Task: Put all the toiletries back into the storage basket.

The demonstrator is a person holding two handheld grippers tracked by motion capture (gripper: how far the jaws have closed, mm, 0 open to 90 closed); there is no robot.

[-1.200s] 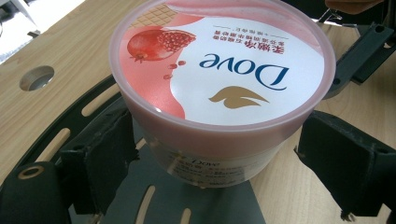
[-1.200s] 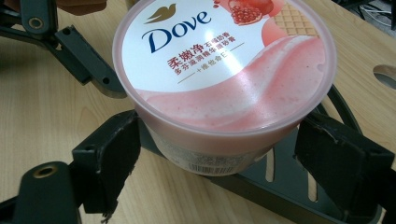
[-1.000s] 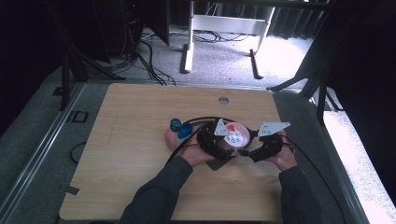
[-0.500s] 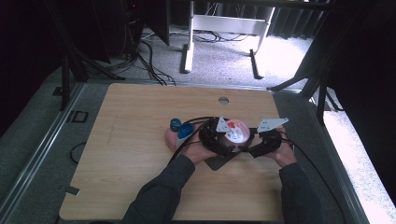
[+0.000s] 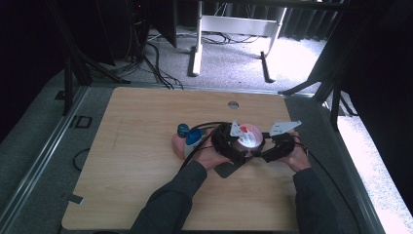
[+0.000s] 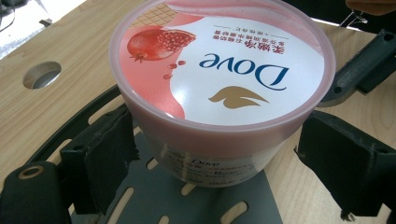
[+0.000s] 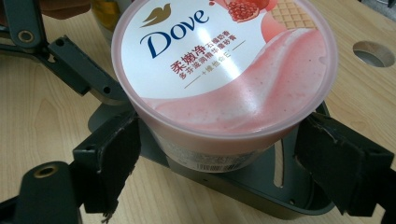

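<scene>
A round pink Dove tub (image 5: 248, 137) with a pomegranate label stands upright on a dark grey slotted plate (image 5: 225, 170) at the table's middle right. My left gripper (image 5: 234, 146) comes at it from the left and my right gripper (image 5: 269, 149) from the right. In the left gripper view the tub (image 6: 219, 93) sits between the wide-spread jaws of the left gripper (image 6: 217, 163); a gap shows at the right pad (image 6: 341, 163). In the right gripper view the tub (image 7: 224, 74) is likewise straddled by the right gripper (image 7: 219, 161), open, its left pad (image 7: 109, 163) close against the tub wall.
A bottle with a blue cap (image 5: 190, 138) and a pink object (image 5: 178, 144) lie just left of the hands. A round hole (image 5: 233, 104) is in the wooden table (image 5: 136, 161) behind the tub. Metal stand legs and cables lie on the floor beyond the far edge.
Both hands have shifted only slightly around the tub; the tub stays in place on the plate.
</scene>
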